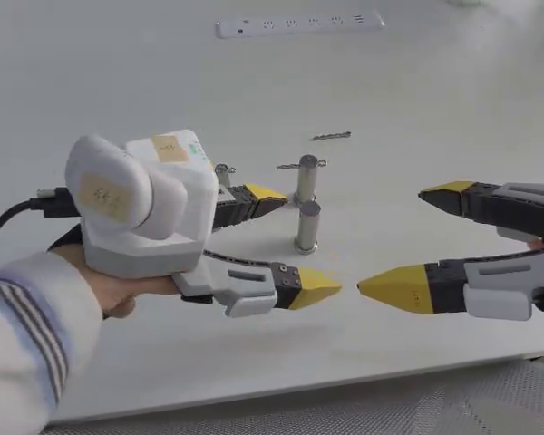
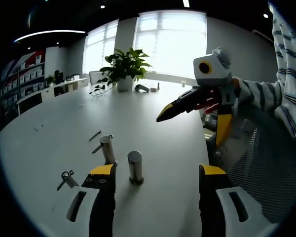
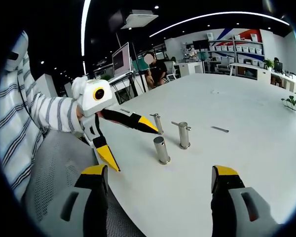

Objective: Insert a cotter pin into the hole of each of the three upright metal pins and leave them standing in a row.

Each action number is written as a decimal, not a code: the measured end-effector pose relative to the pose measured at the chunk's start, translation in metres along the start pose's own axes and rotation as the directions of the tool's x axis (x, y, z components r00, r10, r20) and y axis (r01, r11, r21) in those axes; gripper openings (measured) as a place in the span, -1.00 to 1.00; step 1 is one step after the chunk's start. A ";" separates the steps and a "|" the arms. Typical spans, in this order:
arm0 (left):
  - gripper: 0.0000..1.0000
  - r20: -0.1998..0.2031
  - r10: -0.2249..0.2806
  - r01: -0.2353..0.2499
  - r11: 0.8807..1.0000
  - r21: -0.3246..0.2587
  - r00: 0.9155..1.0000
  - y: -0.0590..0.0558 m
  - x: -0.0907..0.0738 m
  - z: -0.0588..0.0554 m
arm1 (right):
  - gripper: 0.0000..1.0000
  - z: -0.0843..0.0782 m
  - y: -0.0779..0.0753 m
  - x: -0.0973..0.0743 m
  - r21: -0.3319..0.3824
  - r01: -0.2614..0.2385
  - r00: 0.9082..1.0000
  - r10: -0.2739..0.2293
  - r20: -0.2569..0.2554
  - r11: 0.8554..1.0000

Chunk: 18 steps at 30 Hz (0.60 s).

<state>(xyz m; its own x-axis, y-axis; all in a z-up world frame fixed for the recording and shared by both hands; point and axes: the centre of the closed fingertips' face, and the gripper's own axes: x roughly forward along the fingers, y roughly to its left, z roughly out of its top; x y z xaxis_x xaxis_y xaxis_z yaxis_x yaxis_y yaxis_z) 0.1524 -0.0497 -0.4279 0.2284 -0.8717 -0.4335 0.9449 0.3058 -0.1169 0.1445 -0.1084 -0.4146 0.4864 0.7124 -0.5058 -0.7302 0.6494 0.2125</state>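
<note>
Three upright metal pins stand on the white table. The nearest pin (image 1: 306, 227) (image 2: 134, 167) (image 3: 161, 149) has nothing through it. The middle pin (image 1: 306, 179) (image 2: 107, 149) (image 3: 183, 135) carries a cotter pin across its top. The far-left pin (image 1: 223, 172) (image 2: 66, 177) (image 3: 158, 122) also holds one and is partly hidden behind my left gripper. A loose cotter pin (image 1: 331, 136) (image 2: 94, 135) (image 3: 219, 129) lies beyond them. My left gripper (image 1: 290, 242) (image 2: 158, 170) is open beside the nearest pin. My right gripper (image 1: 394, 240) (image 3: 160, 171) is open to its right, with nothing held.
A white power strip (image 1: 299, 23) lies at the far edge of the table. A potted plant (image 2: 126, 69) stands at the table's far end. A mesh chair seat (image 1: 490, 399) sits below the near table edge. A person (image 3: 155, 69) sits in the background.
</note>
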 end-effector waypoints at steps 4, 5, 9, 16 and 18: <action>0.54 -0.028 0.003 -0.003 1.000 0.002 1.000 -0.002 -0.007 -0.007 | 0.70 0.000 -0.001 -0.002 -0.009 0.001 1.000 -0.002 -0.011 1.000; 0.59 -0.035 0.009 -0.009 1.000 0.002 0.999 -0.001 -0.009 -0.008 | 0.70 -0.001 -0.003 -0.003 -0.011 0.003 1.000 -0.003 -0.014 1.000; 0.76 -0.017 0.011 -0.011 1.000 -0.029 1.000 -0.004 -0.017 -0.005 | 0.70 -0.001 -0.006 -0.005 -0.018 0.007 1.000 -0.007 -0.024 1.000; 0.93 0.012 -0.002 0.003 0.997 -0.077 1.000 -0.008 -0.026 -0.001 | 0.68 0.002 -0.011 -0.007 -0.036 0.006 0.999 -0.008 -0.039 0.999; 0.98 0.014 0.009 -0.008 0.996 -0.086 1.000 -0.007 -0.028 -0.002 | 0.68 0.004 -0.014 -0.007 -0.044 0.004 0.999 -0.006 -0.044 0.999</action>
<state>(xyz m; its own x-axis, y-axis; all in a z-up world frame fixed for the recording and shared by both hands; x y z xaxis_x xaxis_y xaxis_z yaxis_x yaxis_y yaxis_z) 0.1390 -0.0266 -0.4169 0.2398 -0.8741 -0.4224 0.9196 0.3440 -0.1897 0.1532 -0.1216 -0.4108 0.4696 0.6960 -0.5432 -0.7485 0.6401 0.1731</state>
